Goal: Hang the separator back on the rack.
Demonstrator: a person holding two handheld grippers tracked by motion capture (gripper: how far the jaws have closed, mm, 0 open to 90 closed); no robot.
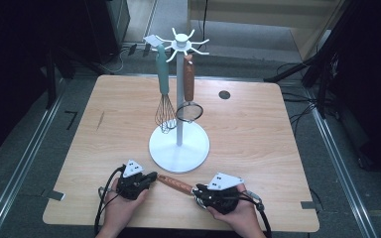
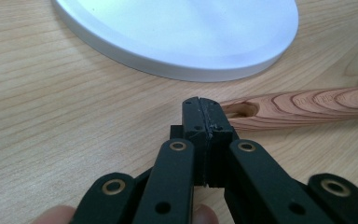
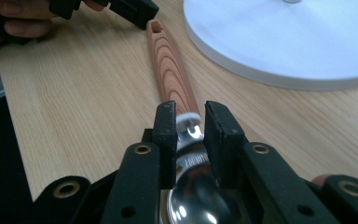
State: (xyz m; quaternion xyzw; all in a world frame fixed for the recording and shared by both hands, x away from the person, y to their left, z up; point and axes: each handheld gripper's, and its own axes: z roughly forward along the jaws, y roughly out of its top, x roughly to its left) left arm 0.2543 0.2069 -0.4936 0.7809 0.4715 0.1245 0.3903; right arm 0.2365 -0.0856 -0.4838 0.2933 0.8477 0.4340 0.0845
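- your right gripper (image 3: 189,122) has its jaws slightly parted around the metal neck of the wooden-handled utensil (image 3: 173,74); whether the pads press on it, you cannot tell.
- your left gripper (image 2: 204,116) is fully closed with nothing between its jaws, tips just beside the handle's hole end.
- that utensil lies flat on the table (image 1: 258,134), between both grippers, near the white stand base (image 1: 178,148).
- a whisk (image 1: 165,106) hangs on the stand.
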